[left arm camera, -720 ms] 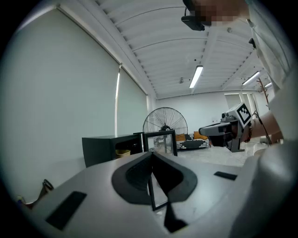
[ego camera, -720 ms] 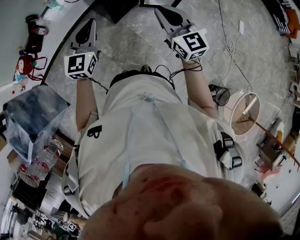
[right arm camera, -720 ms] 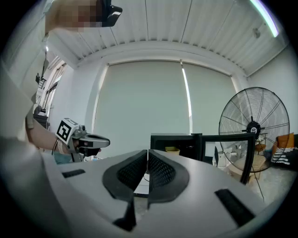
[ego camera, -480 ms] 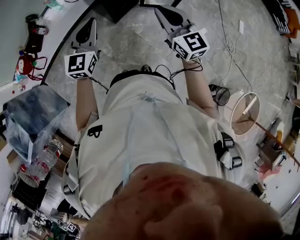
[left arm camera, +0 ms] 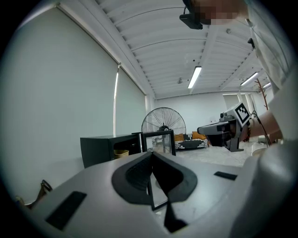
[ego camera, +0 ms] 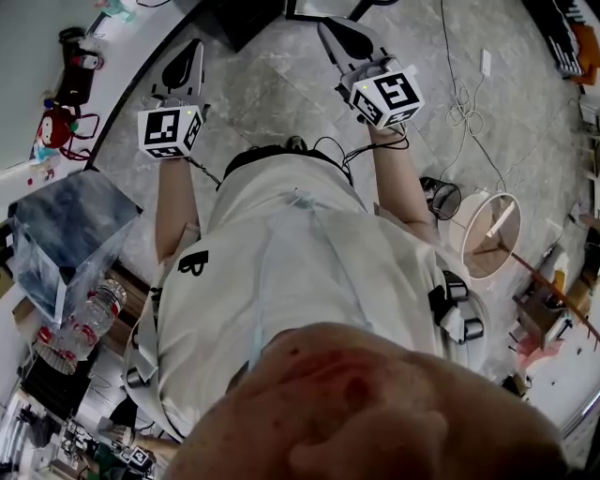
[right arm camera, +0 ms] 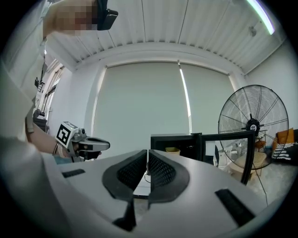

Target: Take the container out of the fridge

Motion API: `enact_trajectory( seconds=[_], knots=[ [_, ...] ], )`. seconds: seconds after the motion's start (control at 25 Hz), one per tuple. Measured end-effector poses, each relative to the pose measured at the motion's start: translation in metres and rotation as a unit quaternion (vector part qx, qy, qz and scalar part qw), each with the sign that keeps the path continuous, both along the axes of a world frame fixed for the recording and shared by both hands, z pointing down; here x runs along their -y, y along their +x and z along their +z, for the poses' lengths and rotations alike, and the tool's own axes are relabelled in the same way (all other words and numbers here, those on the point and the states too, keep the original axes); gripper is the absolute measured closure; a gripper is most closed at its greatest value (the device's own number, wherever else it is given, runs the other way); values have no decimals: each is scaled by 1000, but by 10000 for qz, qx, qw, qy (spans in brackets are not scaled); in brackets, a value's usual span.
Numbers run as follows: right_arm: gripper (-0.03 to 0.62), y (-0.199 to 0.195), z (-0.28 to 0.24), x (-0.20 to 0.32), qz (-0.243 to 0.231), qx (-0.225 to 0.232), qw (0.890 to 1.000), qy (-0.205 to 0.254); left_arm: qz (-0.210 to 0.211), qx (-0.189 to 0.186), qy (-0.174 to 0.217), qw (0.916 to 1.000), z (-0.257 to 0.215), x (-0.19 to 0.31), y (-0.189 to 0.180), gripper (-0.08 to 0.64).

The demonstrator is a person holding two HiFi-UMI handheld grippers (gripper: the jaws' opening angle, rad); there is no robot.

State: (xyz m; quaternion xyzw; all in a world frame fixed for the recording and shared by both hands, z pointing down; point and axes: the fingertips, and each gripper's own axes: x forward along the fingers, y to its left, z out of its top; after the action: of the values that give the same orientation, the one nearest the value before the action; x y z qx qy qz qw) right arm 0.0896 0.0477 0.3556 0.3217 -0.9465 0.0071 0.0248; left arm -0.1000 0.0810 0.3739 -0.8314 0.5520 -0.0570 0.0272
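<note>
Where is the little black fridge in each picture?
Head view: fridge, likely the dark box at the top edge, mostly cut off.
Left gripper view: fridge left of centre, door open.
Right gripper view: fridge just right of centre.
Shared landmark: the big fan, in both gripper views.

Smooth matt grey plastic body of the right gripper (right arm camera: 148, 151), black ribbed rubbery fingers (right arm camera: 132, 172), glossy veined stone floor (ego camera: 281, 89), matt black fridge (right arm camera: 158, 142) with clear glass door (right arm camera: 230, 158), metal wire fan (right arm camera: 253, 123) grille, white cloth shirt (ego camera: 281, 272), crinkled translucent plastic bag (ego camera: 66, 248), pale matt window blind (right arm camera: 139, 107)
</note>
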Motion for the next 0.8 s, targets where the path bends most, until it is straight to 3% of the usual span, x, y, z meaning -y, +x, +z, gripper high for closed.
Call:
enact_trajectory(
  seconds=[0.48,0.6,0.8],
  knots=[
    [566,0,7,0,-100,-86,9999,-110,-19,-6,-26,10000,4,-1,5,552],
    [501,-1,8,1,-109,-118,9998,-149,-21,-4,-37,10000,3,0,3,552],
    [488,-2,10,-1,-137,-145,9997,-170,-25,17,-41,10000,5,-2,4,552]
  ],
)
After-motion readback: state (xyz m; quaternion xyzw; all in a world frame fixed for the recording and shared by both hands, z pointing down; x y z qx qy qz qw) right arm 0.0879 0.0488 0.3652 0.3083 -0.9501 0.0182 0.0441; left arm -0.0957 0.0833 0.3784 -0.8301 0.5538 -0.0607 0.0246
